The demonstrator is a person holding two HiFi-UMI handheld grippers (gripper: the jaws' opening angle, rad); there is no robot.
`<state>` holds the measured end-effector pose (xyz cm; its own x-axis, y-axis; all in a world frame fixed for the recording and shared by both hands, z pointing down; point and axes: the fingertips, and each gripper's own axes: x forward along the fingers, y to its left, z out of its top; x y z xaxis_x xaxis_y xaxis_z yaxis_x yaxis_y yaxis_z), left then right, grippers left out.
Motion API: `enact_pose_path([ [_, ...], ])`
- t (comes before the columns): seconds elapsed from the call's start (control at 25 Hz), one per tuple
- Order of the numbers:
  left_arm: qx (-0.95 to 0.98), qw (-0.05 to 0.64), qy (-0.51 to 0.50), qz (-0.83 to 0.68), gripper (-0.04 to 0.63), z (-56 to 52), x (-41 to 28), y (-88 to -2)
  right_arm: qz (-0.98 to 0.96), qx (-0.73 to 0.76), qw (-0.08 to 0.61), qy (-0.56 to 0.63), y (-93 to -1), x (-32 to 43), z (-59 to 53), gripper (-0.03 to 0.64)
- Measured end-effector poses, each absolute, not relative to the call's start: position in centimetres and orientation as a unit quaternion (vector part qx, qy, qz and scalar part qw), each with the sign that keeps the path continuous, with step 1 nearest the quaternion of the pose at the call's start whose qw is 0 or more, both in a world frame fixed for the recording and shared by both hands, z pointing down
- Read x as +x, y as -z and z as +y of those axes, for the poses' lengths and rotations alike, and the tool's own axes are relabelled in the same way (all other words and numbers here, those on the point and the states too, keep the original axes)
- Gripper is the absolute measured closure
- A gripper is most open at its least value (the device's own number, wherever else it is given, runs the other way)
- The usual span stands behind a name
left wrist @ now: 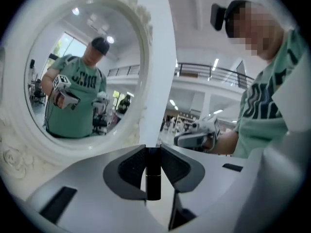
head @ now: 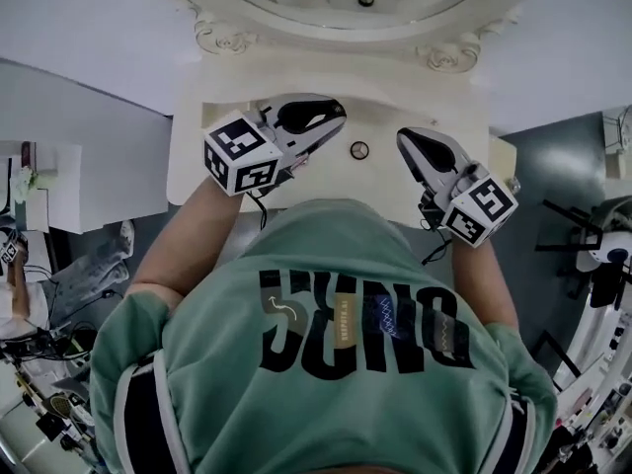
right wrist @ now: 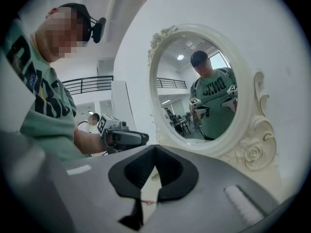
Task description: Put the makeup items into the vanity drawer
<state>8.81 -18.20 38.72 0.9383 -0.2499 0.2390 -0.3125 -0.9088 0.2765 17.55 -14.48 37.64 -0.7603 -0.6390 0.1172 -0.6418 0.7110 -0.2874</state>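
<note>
Two grippers [head: 329, 115] [head: 407, 143]; one mirror [left wrist: 82, 72]; one black tube [left wrist: 153, 176].

A: You're in a green T-shirt [head: 326, 403] with black lettering [head: 365, 324] across the chest.
B: And your sides carry black white-edged panels [head: 148, 418]; you've a black cap [right wrist: 73, 8], small black camera [right wrist: 98, 29] beside it.

an oval mirror in a carved cream-white frame [right wrist: 201, 89] stands upright before a plain white wall [right wrist: 272, 42], with a moulded rose [right wrist: 251, 154] at the frame's lower corner. its glass reflects a person in a green t-shirt with dark lettering [head: 346, 363]. a dark balcony railing [left wrist: 214, 71] runs across the hall behind. tangled cables and equipment [head: 39, 383] crowd the grey floor [head: 553, 176].
</note>
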Motion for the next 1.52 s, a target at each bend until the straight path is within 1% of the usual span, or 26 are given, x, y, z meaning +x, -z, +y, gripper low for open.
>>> enact_pose_path([
  [0.12,0.979,0.146,-0.004,-0.141,0.5,-17.8,7.0,-32.6,-0.928,0.345,-0.016,-0.142,-34.7,17.6,-15.0,0.607],
  [0.24,0.979,0.141,0.048,-0.14,0.5,-17.3,5.5,-29.1,-0.932,0.34,-0.021,-0.125,-32.7,17.3,-15.7,0.607],
  [0.56,0.979,0.124,0.066,-0.148,0.5,-16.6,4.6,-27.9,-0.942,0.318,-0.009,-0.107,-31.4,16.4,-16.8,0.607],
  [0.76,0.971,0.136,0.071,-0.184,0.5,-17.6,3.0,-29.0,-0.946,0.304,0.004,-0.113,-32.1,15.4,-16.9,0.607],
  [1.0,0.946,0.161,0.052,-0.277,0.5,-21.7,-2.4,-33.9,-0.946,0.285,0.02,-0.152,-35.2,13.2,-17.5,0.607],
  [1.24,0.906,0.186,-0.004,-0.38,0.5,-26.9,-9.5,-44.9,-0.941,0.267,0.055,-0.202,-42.4,8.6,-18.8,0.607],
  [1.4,0.9,0.169,-0.036,-0.4,0.5,-29.2,-12.3,-50.7,-0.939,0.254,0.071,-0.221,-46.2,4.6,-19.5,0.607],
  [1.52,0.906,0.159,-0.041,-0.39,0.499,-29.7,-13.1,-53.2,-0.941,0.249,0.072,-0.217,-47.5,2.2,-20.5,0.607],
])
